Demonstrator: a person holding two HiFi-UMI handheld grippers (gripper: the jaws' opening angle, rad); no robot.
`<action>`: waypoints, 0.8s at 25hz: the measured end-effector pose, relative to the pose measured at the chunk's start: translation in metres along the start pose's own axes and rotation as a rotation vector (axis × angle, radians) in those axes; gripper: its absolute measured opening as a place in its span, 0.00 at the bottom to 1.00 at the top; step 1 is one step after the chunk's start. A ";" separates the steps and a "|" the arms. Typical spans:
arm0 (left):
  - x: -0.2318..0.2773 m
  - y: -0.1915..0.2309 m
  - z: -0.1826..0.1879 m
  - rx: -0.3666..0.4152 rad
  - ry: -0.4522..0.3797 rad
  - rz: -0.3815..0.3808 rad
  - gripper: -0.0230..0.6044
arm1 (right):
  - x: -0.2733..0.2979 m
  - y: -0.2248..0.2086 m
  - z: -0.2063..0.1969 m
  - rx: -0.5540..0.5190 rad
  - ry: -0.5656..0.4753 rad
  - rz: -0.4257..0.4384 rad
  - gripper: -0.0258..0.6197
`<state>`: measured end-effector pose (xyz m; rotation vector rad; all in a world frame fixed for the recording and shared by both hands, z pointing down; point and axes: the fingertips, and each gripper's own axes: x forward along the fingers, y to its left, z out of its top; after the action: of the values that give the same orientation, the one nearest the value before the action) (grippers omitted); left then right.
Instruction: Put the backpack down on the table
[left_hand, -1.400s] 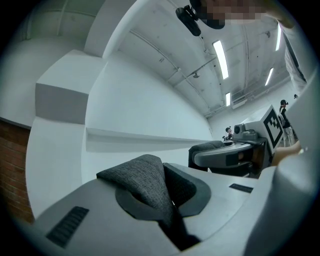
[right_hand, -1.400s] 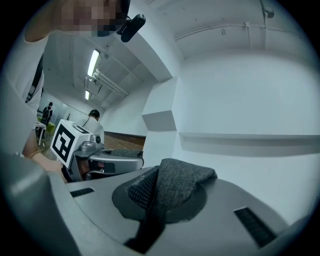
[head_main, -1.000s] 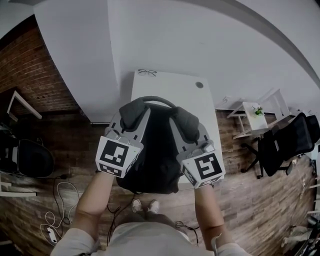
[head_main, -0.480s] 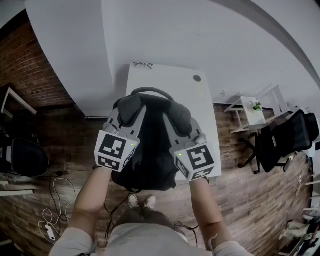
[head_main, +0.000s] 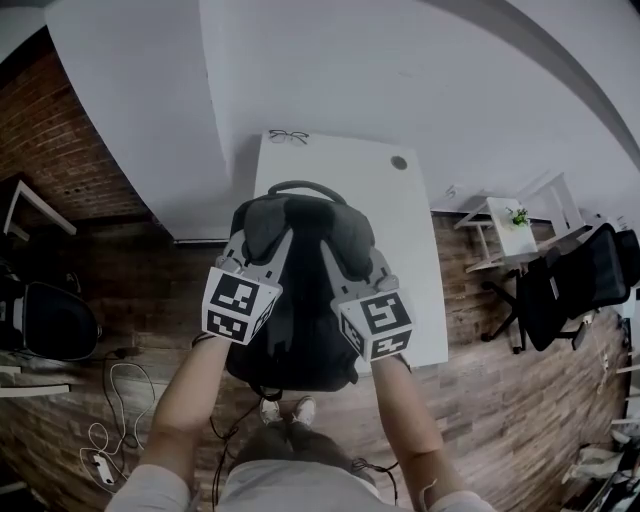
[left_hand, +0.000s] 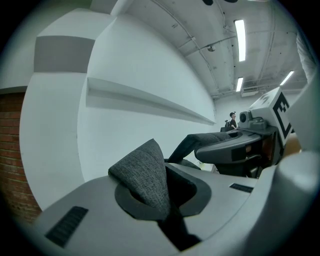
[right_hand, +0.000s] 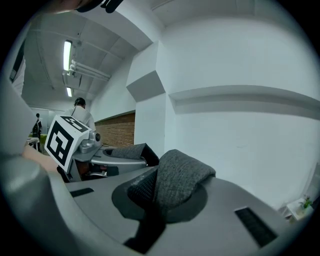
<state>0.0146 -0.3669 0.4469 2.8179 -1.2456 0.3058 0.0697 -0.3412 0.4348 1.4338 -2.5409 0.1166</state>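
Backpack (head_main: 300, 325) hides the table's (head_main: 345, 170) near half

Eyeglasses (head_main: 288, 136): we see them lying flat, close to the white wall (head_main: 400, 70).
Potted plant (head_main: 517, 216): upright on a small white stand (head_main: 505, 238) at our right.
Office chair (head_main: 578, 283): black, just beside that stand.
Cables (head_main: 112, 385): loose on the wooden floor (head_main: 500, 395) at our left.

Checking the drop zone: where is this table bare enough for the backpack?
The table is bare between the glasses at its far left corner and the cable hole at far right, and along its right edge. The backpack, held over the near left part, covers the rest; what lies under it is hidden.
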 end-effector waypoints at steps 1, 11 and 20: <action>0.004 0.002 -0.006 -0.007 0.013 0.000 0.10 | 0.005 -0.001 -0.004 -0.001 0.011 -0.002 0.12; 0.041 0.019 -0.051 0.000 0.065 -0.028 0.10 | 0.040 -0.023 -0.039 -0.025 0.074 0.004 0.12; 0.068 0.032 -0.093 -0.033 0.162 -0.009 0.11 | 0.070 -0.038 -0.080 -0.051 0.163 -0.015 0.12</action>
<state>0.0207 -0.4261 0.5503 2.7079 -1.1925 0.4966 0.0798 -0.4053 0.5273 1.3653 -2.3850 0.1585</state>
